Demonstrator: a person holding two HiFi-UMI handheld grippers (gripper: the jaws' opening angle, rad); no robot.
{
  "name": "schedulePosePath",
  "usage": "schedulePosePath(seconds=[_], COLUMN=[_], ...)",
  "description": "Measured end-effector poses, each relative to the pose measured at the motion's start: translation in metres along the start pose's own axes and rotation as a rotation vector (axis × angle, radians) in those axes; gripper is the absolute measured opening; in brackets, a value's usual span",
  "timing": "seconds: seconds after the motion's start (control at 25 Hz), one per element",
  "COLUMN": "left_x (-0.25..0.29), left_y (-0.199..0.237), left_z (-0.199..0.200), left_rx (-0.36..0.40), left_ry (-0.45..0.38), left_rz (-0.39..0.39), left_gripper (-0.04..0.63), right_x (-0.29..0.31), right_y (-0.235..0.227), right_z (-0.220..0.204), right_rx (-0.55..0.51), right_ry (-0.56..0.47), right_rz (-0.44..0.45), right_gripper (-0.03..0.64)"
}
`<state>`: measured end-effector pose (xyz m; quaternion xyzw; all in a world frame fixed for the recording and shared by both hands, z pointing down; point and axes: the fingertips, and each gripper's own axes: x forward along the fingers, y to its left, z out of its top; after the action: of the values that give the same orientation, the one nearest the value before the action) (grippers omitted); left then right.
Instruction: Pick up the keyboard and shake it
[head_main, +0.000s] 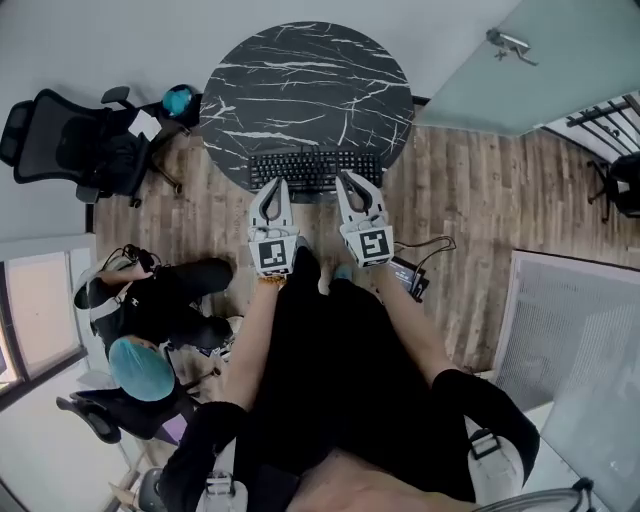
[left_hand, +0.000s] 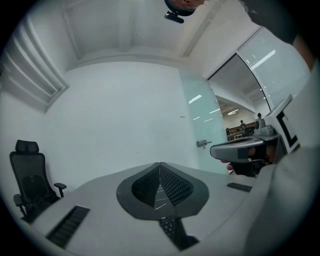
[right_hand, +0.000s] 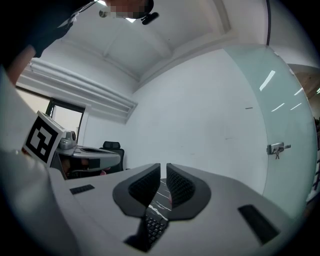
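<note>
The right gripper (right_hand: 163, 172) is seen with its grey jaws and dark ribbed pads pretty much closed, just a thin slit left, nothing clamped. Below them a black keyboard (right_hand: 152, 227) is glimpsed on a black, white-veined marble tabletop (right_hand: 161, 197). The left gripper (right_hand: 107, 159) is caught at picture-left, with a black office chair (right_hand: 112, 146) behind it. A frosted glass door (right_hand: 285, 125) is shown at the right.

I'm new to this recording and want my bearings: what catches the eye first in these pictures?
A round black marble-patterned table fills the top centre of the head view, with a black keyboard lying at its near edge. The left gripper and right gripper point side by side at the keyboard's near edge, both with jaws closed and nothing between them. At lower left sits a person in a teal cap.
</note>
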<state>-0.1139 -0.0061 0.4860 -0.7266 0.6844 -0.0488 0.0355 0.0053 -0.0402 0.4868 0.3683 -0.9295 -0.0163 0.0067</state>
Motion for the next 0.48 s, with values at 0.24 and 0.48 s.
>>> schedulePosePath(seconds=[0.24, 0.48], left_x=[0.025, 0.052], left_y=[0.018, 0.006], left_z=[-0.015, -0.032], left_rx=[-0.059, -0.079], left_ry=[-0.004, 0.044], left_rz=[-0.058, -0.099], left_gripper=[0.012, 0.014], right_x=[0.025, 0.039], right_y=[-0.008, -0.025], right_z=[-0.003, -0.023], right_rx=[-0.029, -0.029], right_ry=[0.034, 0.064], right_rz=[-0.058, -0.12], right_gripper=[0.035, 0.035])
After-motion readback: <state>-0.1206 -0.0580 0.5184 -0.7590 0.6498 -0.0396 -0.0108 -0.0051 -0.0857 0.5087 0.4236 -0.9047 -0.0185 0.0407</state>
